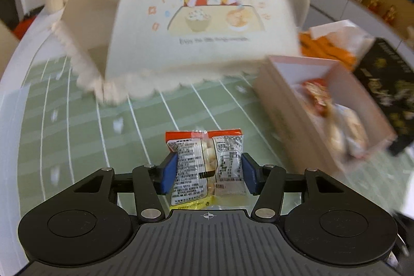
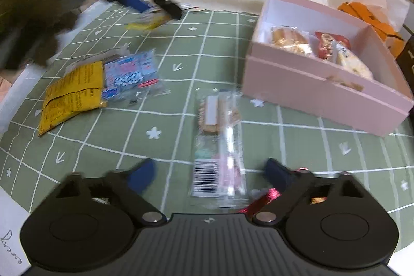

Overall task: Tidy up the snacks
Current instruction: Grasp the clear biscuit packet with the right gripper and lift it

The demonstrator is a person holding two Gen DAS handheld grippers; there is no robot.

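Snack pkt point(image 1: 205, 167) was clamped btwn left gripper point(image 1: 206, 171) pads, above green mat point(image 1: 77, 133). Right gripper point(image 2: 211, 173) gaped wide, empty, over clear cookie pack point(image 2: 217, 136). Pink box point(image 2: 323, 84) w/ snacks sat farther right; yellow pkt point(image 2: 69, 95) left.

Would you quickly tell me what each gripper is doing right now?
Left gripper: shut on a snack packet.
Right gripper: open, holding nothing.

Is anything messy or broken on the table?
Nothing looks broken or spilled. Three snacks lie loose on the green checked tablecloth instead of in the open pink cardboard box: a yellow packet, a blue and white packet overlapping it, and a clear-wrapped cracker pack lying between the right gripper's open fingers.
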